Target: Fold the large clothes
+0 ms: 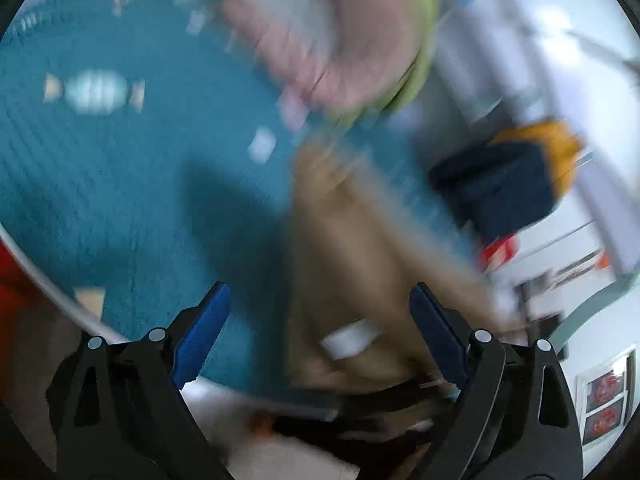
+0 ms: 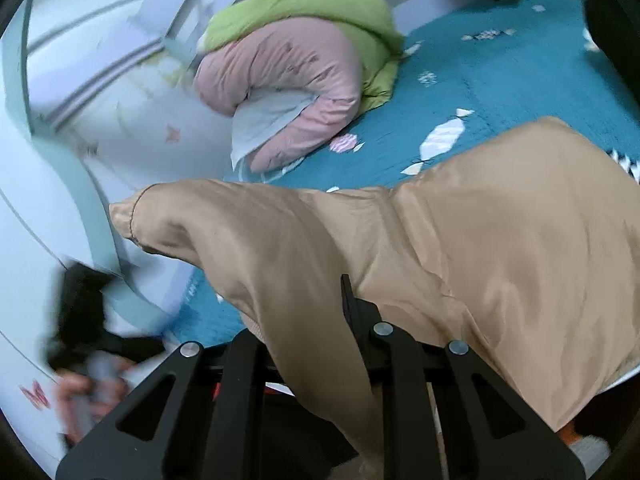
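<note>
The tan jacket (image 2: 500, 240) is spread on the blue bedcover (image 2: 500, 64), its sleeve hanging off the edge. The right gripper (image 2: 320, 312) is clamped on its glossy fabric. The left gripper (image 1: 320, 332) is held wide apart, empty. The cloth is judged light, soft and slippery; hems or cuffs should be gripped.

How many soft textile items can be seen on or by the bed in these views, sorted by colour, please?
Tan: 1, the jacket, clamped in the right hand-held gripper
Pink and green: 1, the rolled quilt
Teal: 1, the bedspread
Navy and mustard: 1, the bundle, too blurred to identify
Total: 4
</note>
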Available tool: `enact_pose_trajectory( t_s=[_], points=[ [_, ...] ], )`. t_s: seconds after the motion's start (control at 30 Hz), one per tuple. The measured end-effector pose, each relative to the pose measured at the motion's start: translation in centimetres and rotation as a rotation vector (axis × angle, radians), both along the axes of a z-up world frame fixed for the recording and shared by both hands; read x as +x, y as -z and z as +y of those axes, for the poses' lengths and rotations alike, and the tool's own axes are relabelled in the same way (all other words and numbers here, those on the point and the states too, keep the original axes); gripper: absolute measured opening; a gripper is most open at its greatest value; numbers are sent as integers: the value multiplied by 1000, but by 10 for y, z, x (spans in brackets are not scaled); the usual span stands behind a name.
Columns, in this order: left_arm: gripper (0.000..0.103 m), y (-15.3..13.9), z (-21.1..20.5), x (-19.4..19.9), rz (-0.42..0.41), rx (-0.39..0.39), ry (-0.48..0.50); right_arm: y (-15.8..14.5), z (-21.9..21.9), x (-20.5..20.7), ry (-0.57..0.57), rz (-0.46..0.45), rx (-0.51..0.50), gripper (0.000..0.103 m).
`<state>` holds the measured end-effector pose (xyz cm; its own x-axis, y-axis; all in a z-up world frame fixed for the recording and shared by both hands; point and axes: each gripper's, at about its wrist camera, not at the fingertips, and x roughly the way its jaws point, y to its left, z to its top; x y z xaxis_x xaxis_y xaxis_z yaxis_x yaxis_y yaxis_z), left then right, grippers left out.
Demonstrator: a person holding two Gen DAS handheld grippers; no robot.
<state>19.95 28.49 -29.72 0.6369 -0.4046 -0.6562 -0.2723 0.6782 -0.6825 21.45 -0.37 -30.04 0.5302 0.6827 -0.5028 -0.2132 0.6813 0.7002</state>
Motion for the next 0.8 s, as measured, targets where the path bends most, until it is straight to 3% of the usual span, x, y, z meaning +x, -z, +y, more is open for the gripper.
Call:
enact_pose_trajectory(
  t_s=[0.1, 0.2, 0.27, 0.37, 0.6, 0.8],
  points=[
    [90, 25, -32, 39, 34, -65, 89, 1, -20, 2, 44, 42, 70, 14],
    [90, 1, -74, 72, -40, 2, 187, 2, -44, 0, 99, 77, 128, 14],
    [90, -14, -103, 90, -93, -31, 273, 5, -63, -2, 150, 94, 160, 15],
    [90, -25, -159, 121, -92, -8, 402, 15, -101, -6, 240, 149, 212, 17],
    [90, 2, -279, 171, -9, 20, 627, 41, -160, -22, 383, 189, 128, 17],
    [90, 42, -337, 194, 106, 97, 749, 61, -191, -24, 443, 223, 22, 22]
  ],
)
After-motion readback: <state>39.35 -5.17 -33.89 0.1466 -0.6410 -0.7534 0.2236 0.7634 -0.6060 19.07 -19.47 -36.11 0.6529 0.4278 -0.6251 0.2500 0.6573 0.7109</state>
